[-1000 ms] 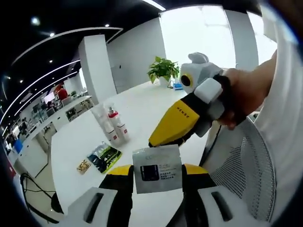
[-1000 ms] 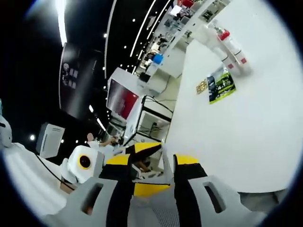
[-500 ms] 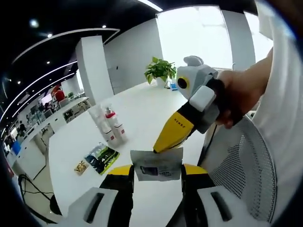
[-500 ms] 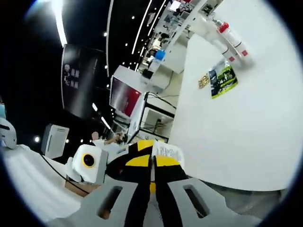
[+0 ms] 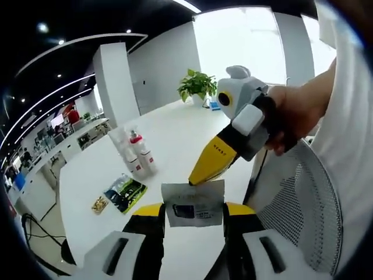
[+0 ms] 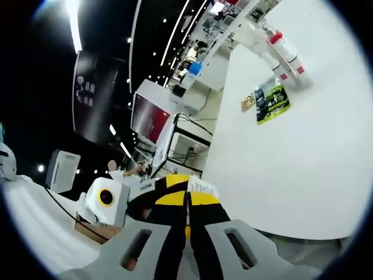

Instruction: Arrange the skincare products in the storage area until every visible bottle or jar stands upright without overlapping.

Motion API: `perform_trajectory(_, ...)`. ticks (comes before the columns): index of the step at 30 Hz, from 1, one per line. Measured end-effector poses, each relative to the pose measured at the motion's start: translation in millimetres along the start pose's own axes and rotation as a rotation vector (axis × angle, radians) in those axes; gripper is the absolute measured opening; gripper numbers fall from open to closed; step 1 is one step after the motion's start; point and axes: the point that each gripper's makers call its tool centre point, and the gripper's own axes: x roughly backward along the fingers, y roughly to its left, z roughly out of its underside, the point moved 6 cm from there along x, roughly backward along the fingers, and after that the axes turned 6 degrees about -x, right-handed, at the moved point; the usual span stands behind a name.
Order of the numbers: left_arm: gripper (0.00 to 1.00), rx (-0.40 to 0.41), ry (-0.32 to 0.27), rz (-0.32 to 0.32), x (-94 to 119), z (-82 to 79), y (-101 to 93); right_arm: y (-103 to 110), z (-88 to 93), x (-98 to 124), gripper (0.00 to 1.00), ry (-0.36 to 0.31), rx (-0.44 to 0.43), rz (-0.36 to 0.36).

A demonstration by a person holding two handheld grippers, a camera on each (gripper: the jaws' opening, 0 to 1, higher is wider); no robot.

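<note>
In the left gripper view, the left gripper (image 5: 193, 211) grasps a small flat sachet (image 5: 193, 202) between its yellow-and-black jaws. The sachet is pale grey-white with a dark square patch and fine print, too small to read, and it is held in the air over the near edge of the white table (image 5: 175, 137). The right gripper (image 5: 192, 179), yellow-nosed and held by a person's hand (image 5: 297, 116), comes in from the right with its tip touching the sachet's top edge. Farther out on the table, two clear bottles (image 5: 139, 156) with red caps and red labels stand upright, close together. Nearer, a green-and-black packet (image 5: 126, 193) lies flat beside a small golden packet (image 5: 99, 205), toward the left edge. A potted plant (image 5: 197, 86) stands at the far end.

In the right gripper view, the right gripper (image 6: 187, 201) has its jaws clenched on the sachet (image 6: 202, 186), seen edge-on as a white strip. Beyond it sits the left gripper (image 6: 157, 195). The bottles (image 6: 284, 55) and the green packet (image 6: 271, 102) sit far across the table (image 6: 303, 157).
</note>
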Motion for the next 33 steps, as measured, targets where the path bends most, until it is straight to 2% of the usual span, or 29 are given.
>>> perform_trajectory(9, 0.4, -0.005, -0.005, -0.027, 1.1, -3.7, 6.4, 6.2, -11.0, 4.7, 0.0, -0.046, 0.024, -0.009)
perform_trajectory(12, 0.4, -0.007, 0.003, -0.024, 1.1, -2.3, 6.3, 6.2, -10.7, 5.4, 0.0, -0.042, 0.029, -0.012)
perform_trajectory(14, 0.4, -0.008, 0.016, -0.027, 1.2, -0.4, 7.0, 7.9, -12.5, 7.3, 0.0, -0.064, 0.048, -0.011)
perform_trajectory(16, 0.4, 0.001, 0.022, -0.034, 1.7, 1.2, 8.6, 10.3, -13.7, 7.8, 0.07, -0.075, 0.059, -0.022)
perform_trajectory(19, 0.4, 0.005, 0.029, -0.042, 2.1, 2.6, 10.4, 12.0, -13.1, 3.7, 0.29, -0.072, 0.076, -0.008)
perform_trajectory(20, 0.4, 0.007, 0.029, -0.043, 2.1, 2.7, 10.4, 10.4, -11.1, 2.9, 0.3, -0.051, 0.107, 0.009)
perform_trajectory(21, 0.4, 0.008, 0.029, -0.043, 2.1, 2.4, 10.5, 9.0, -7.2, 1.6, 0.28, -0.014, 0.148, 0.032)
perform_trajectory(23, 0.4, 0.006, 0.026, -0.041, 2.0, 1.1, 10.1, 8.8, -3.3, -1.5, 0.27, 0.015, 0.184, 0.047)
perform_trajectory(27, 0.4, 0.001, 0.012, -0.035, 1.7, -5.1, 7.4, 6.0, 3.1, -9.0, 0.25, 0.051, 0.213, 0.077)
perform_trajectory(33, 0.4, -0.018, -0.004, -0.021, 1.2, -10.9, 1.8, 1.5, 6.5, -9.4, 0.11, 0.081, 0.237, 0.097)
